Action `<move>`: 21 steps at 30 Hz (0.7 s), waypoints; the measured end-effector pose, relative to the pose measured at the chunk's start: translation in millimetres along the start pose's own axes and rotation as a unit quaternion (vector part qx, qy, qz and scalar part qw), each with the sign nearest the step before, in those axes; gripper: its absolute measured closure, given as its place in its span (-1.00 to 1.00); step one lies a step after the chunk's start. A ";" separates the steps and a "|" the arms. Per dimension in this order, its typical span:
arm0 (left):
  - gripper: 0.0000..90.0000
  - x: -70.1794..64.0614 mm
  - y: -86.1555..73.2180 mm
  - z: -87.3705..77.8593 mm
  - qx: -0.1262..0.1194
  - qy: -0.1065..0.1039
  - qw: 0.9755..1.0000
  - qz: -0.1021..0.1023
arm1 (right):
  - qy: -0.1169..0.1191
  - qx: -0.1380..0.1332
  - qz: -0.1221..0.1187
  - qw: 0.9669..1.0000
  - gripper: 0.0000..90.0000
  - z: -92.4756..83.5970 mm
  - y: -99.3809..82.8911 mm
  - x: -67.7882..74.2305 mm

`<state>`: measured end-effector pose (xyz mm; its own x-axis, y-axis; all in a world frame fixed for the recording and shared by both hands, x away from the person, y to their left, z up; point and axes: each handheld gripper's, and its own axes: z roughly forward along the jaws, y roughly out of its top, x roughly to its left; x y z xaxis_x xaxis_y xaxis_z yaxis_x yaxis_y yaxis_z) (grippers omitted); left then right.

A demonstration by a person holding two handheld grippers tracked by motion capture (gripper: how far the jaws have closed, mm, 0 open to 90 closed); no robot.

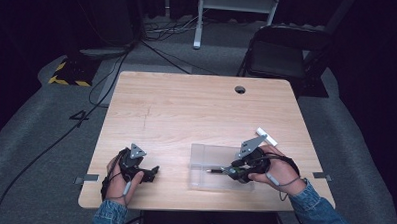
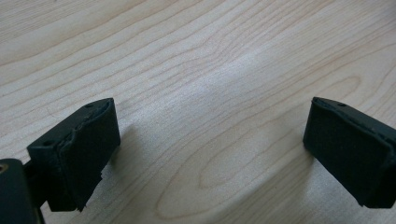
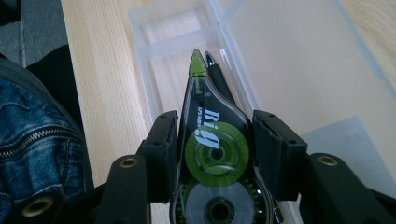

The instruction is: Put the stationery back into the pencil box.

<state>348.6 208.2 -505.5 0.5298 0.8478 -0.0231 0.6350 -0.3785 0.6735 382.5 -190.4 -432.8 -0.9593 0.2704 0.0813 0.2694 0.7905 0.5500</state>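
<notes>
My right gripper (image 3: 215, 122) is shut on a black and green correction tape dispenser (image 3: 212, 144), its green tip pointing into a clear plastic case (image 3: 289, 70). A black pen (image 3: 219, 79) lies in the case's narrow compartment, just beside the tip. In the high view the right gripper (image 1: 229, 170) hovers over the right part of the case (image 1: 205, 157), with the pen (image 1: 215, 170) lying below it. My left gripper (image 1: 154, 171) rests near the table's front left, apart from the case. Its jaws stand open in the left gripper view (image 2: 210, 135), with bare wood between them.
A small white stick-like object (image 1: 266, 136) lies on the table behind the right hand. A cable hole (image 1: 240, 89) sits near the far edge. A folding chair (image 1: 283, 50) stands beyond the table. The person's denim-clad leg (image 3: 32, 140) is by the front edge.
</notes>
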 end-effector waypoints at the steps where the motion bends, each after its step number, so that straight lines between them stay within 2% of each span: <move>1: -0.91 0.1 0.0 0.2 -0.001 0.000 1.000 0.001 | 0.000 0.003 -0.001 1.000 0.18 3.0 -0.8 -0.4; 10: -0.91 0.0 -0.1 0.1 -0.001 0.000 1.000 0.000 | 0.007 0.036 -0.019 0.999 0.18 12.1 -4.5 -1.6; 21: -0.91 0.0 -0.1 0.1 -0.001 0.000 1.000 0.000 | 0.009 0.052 -0.022 0.998 0.18 16.0 -6.8 -2.7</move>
<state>348.6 208.2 -505.6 0.5299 0.8477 -0.0238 0.6344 -0.3776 0.6745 384.6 -187.7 -450.1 -0.9716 0.2245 0.0751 0.2333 0.8545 0.4640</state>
